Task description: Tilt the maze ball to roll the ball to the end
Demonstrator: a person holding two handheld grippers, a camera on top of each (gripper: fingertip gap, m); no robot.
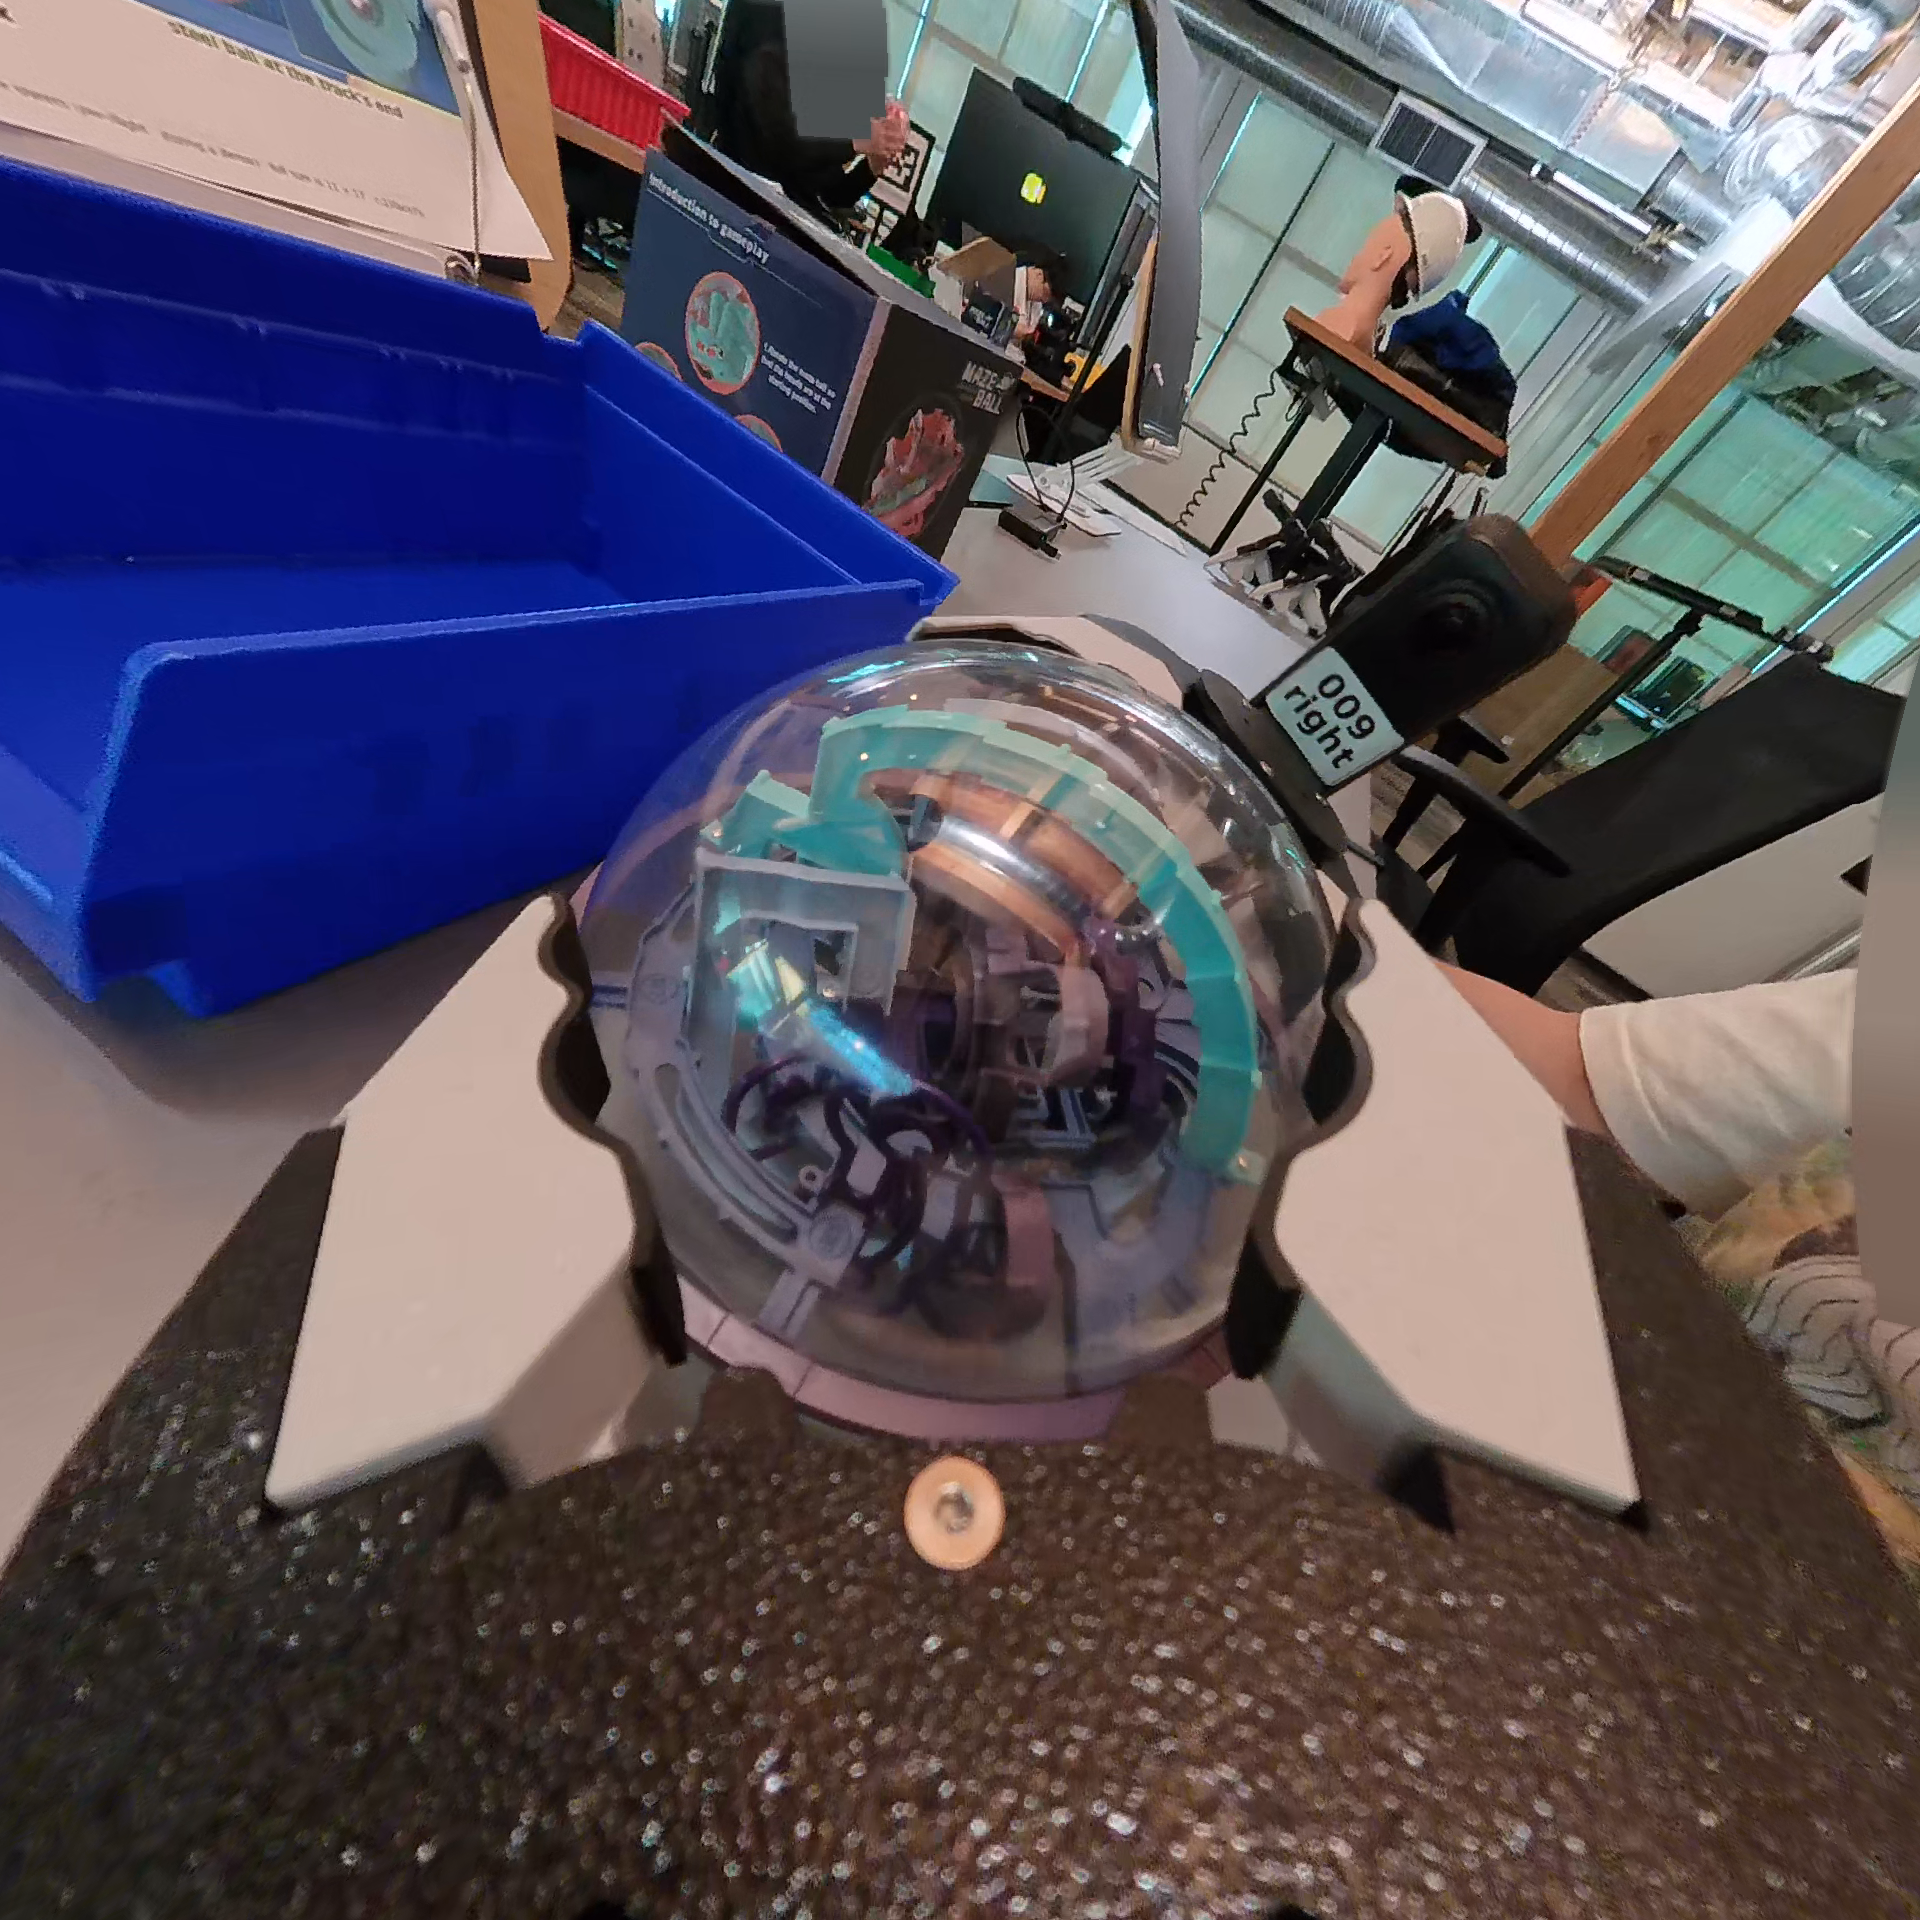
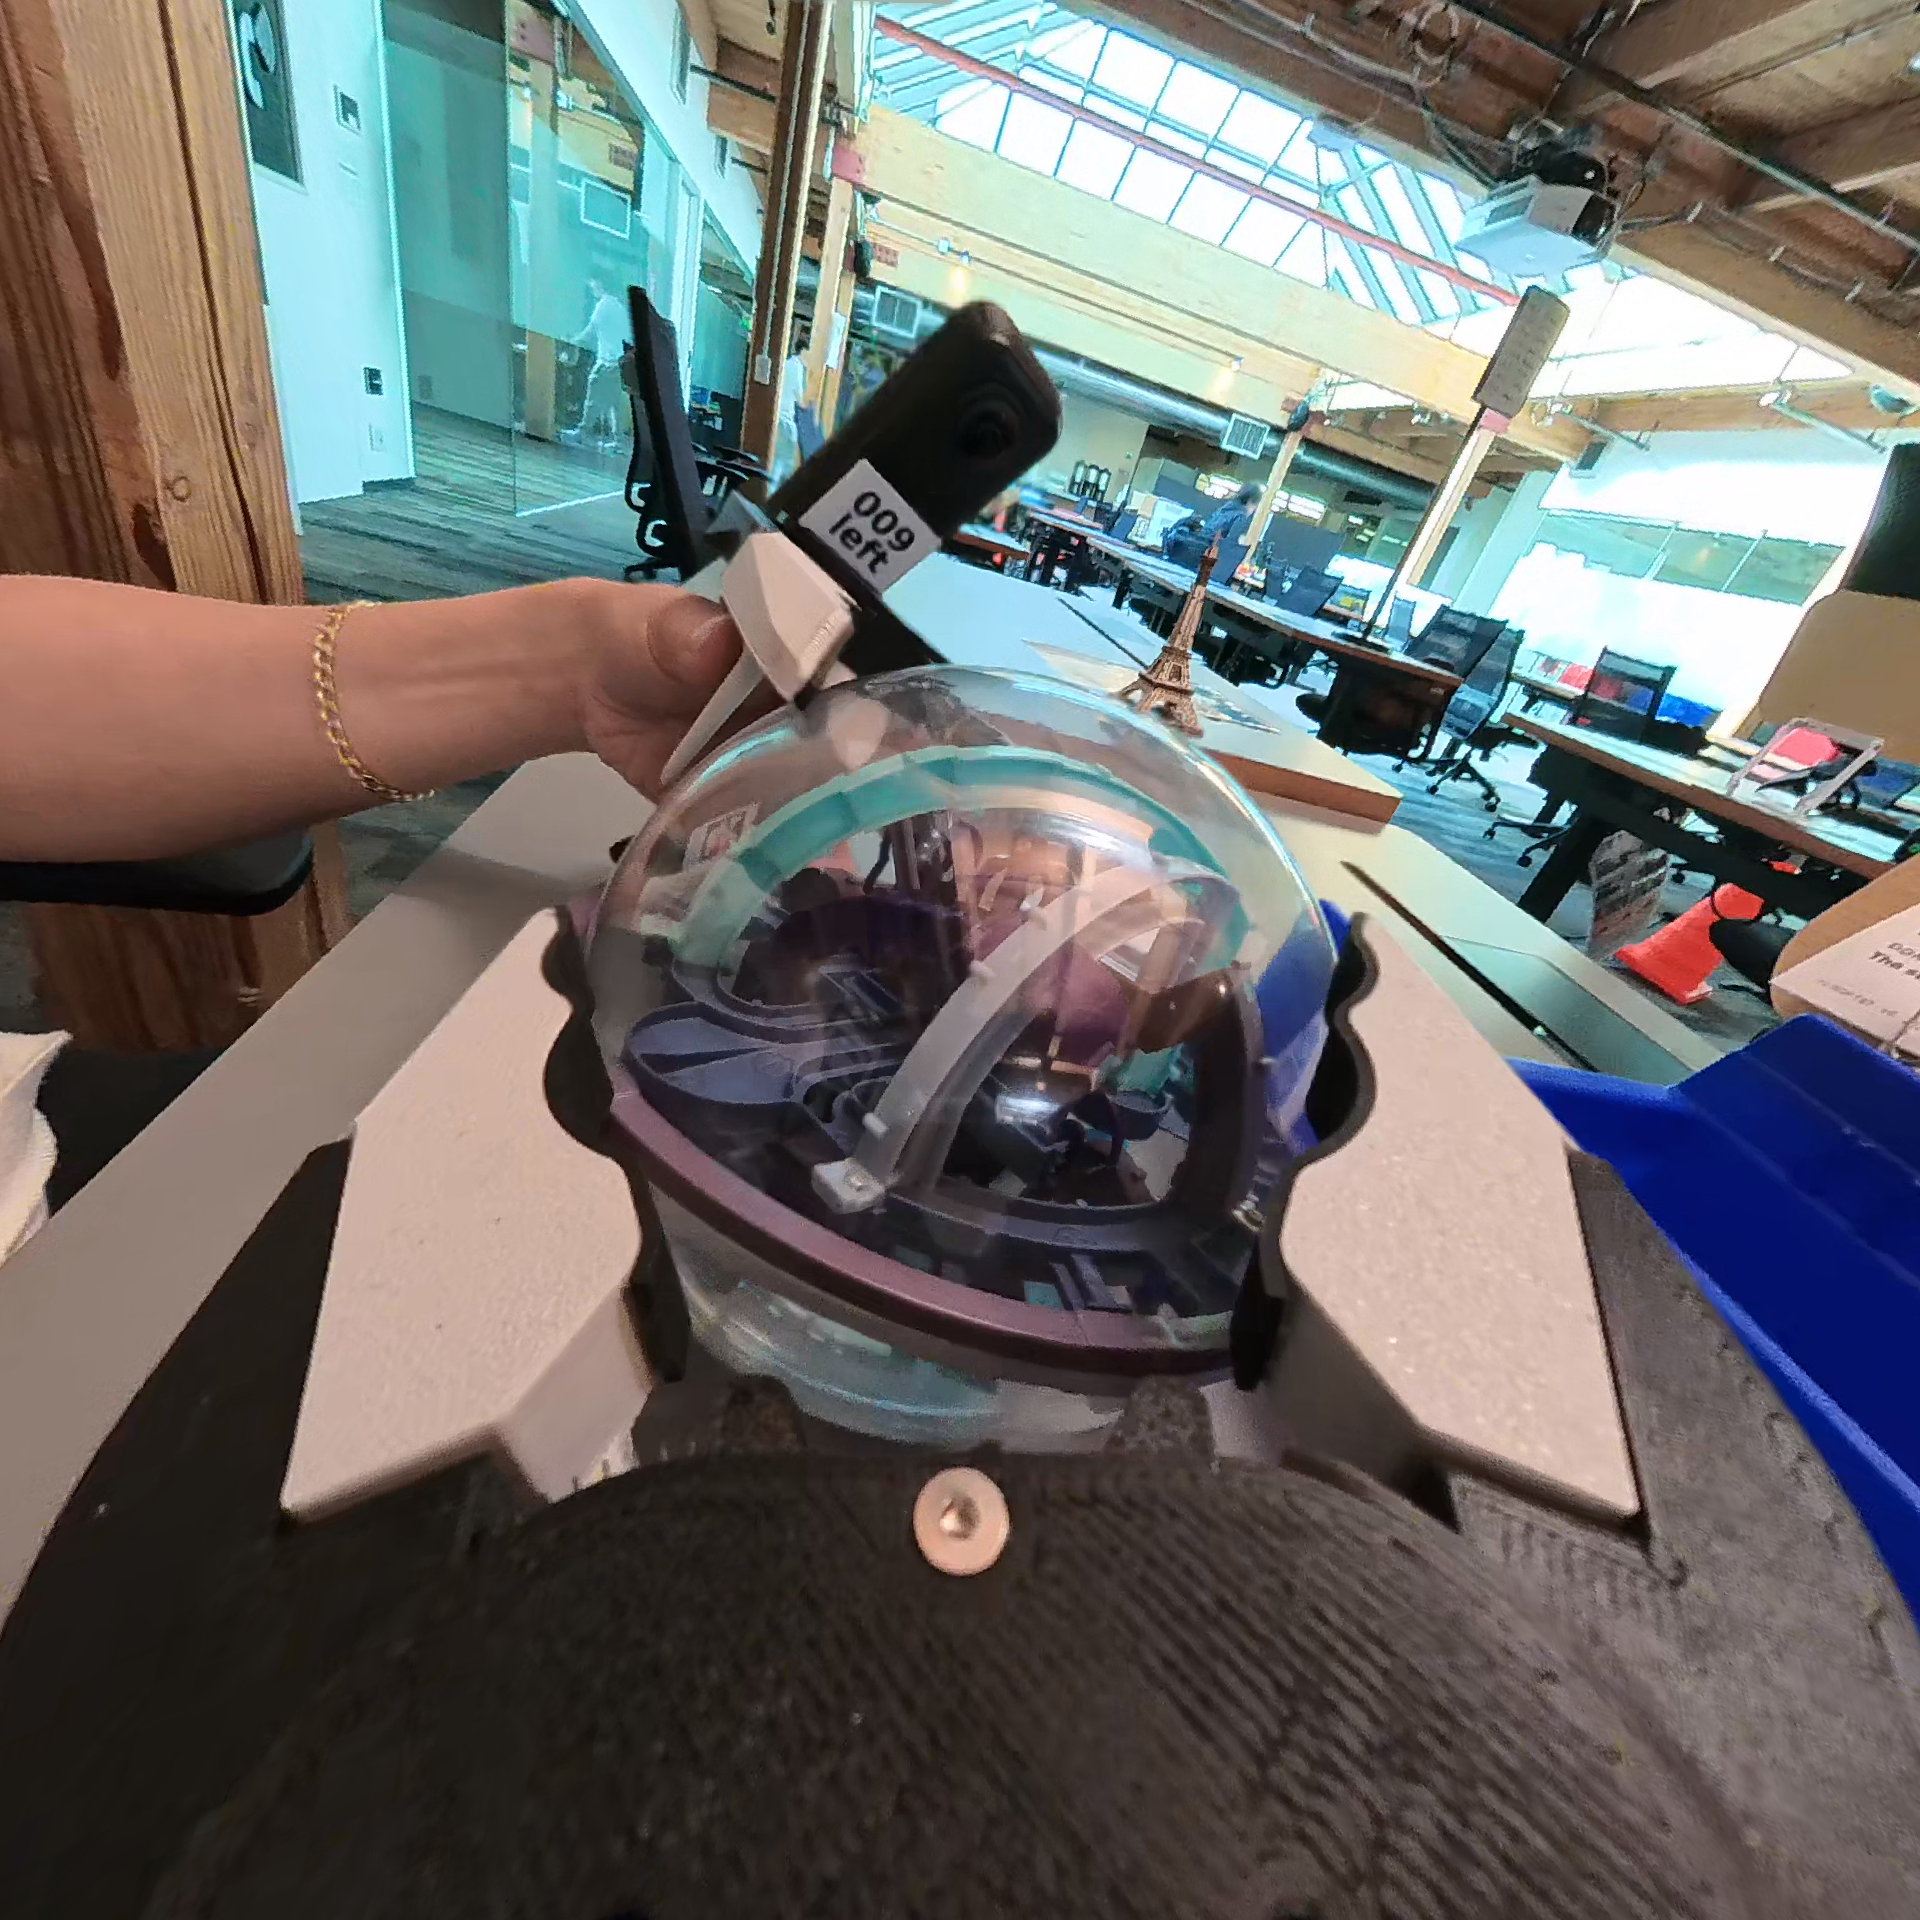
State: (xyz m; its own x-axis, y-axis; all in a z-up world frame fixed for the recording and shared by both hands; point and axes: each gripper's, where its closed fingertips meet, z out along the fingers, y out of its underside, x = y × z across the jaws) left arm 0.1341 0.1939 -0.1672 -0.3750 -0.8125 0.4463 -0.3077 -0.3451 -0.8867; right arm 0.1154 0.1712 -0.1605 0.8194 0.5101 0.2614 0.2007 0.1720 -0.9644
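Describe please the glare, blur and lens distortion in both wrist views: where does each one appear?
Left wrist view: a bright streak of glare crosses the maze ball, and the straight rims of the blue bin look bowed by the wide lens. Right wrist view: window light reflects on the dome, the left claw behind it is motion-blurred, and the ceiling beams bend toward the edges.

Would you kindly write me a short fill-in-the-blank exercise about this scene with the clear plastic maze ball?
1. The clear plastic maze ball is gripped by ____ grippers at once.
2. The open plastic bin beside it is ____ in colour.
3. The long curved track under the dome is ____ in colour.
4. A small metal model of a ____ stands on the table beyond the ball in the right wrist view.

Missing words: two; blue; teal; tower
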